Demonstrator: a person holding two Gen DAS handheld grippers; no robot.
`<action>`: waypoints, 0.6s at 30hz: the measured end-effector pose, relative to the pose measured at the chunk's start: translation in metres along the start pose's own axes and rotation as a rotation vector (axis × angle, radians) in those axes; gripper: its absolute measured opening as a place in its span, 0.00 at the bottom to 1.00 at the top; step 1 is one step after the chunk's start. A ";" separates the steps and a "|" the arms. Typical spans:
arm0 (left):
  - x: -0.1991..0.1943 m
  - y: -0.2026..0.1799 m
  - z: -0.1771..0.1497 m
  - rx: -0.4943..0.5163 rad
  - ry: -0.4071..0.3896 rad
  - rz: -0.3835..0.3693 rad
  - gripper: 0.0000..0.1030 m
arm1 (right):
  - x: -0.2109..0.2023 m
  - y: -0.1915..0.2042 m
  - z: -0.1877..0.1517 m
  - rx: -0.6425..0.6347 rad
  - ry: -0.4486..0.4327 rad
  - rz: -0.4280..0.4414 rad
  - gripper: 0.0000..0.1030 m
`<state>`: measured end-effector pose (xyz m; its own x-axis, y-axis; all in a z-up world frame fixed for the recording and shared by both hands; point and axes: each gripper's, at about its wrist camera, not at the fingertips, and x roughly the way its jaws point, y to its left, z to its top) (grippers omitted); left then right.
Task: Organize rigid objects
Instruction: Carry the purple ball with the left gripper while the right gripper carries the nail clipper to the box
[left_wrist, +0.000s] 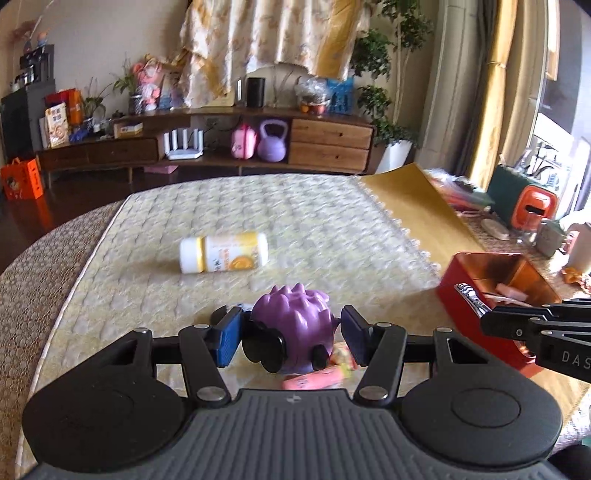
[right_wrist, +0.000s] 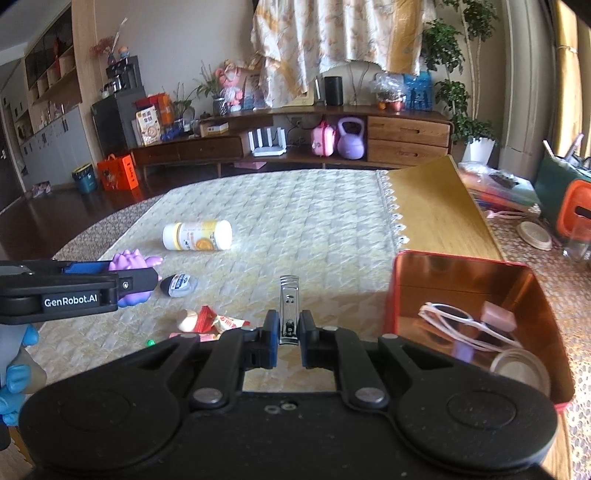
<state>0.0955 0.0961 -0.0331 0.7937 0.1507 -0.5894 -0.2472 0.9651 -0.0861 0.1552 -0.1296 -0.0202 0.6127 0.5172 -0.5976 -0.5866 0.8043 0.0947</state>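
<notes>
While the quilted table cover is serving as a sorting ground for loose household bits, a red tin with a coppery lining is sitting open at its right edge — placed, by the look of it, within easy reach of both hands so that hard items can be dropped straight in. White-framed glasses, a pink block and a round lid are already lying inside.

Farther out on the cloth, a white and yellow bottle is lying on its side, well apart from the tin and apparently waiting its turn.

Nearer, the left gripper is pinching a purple spiky toy with black wheels between its blue pads, jaws held about half spread because the toy's body is wide; the toy is hanging clear of the cloth, above the pink and red sweet wrappers.

Smaller still, the right gripper is pressing its jaws almost together on a metal nail clipper — gripped by its rear end so that the blade end is pointing forward, just beside the tin's near wall. A small dark oval case is resting on the cloth beside the toy, untouched.

Both loads are likely heading for the tin, the clipper being the closer.
</notes>
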 end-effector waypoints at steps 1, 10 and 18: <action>-0.003 -0.005 0.001 0.006 -0.001 -0.008 0.55 | -0.005 -0.003 0.000 0.005 -0.007 -0.003 0.10; -0.011 -0.051 0.007 0.052 0.014 -0.090 0.55 | -0.034 -0.035 -0.002 0.049 -0.054 -0.034 0.10; -0.011 -0.096 0.012 0.115 0.008 -0.137 0.55 | -0.045 -0.069 -0.009 0.085 -0.073 -0.072 0.10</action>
<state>0.1172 0.0046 -0.0082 0.8109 0.0149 -0.5850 -0.0715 0.9947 -0.0737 0.1633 -0.2110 -0.0065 0.6905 0.4747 -0.5458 -0.4945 0.8604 0.1228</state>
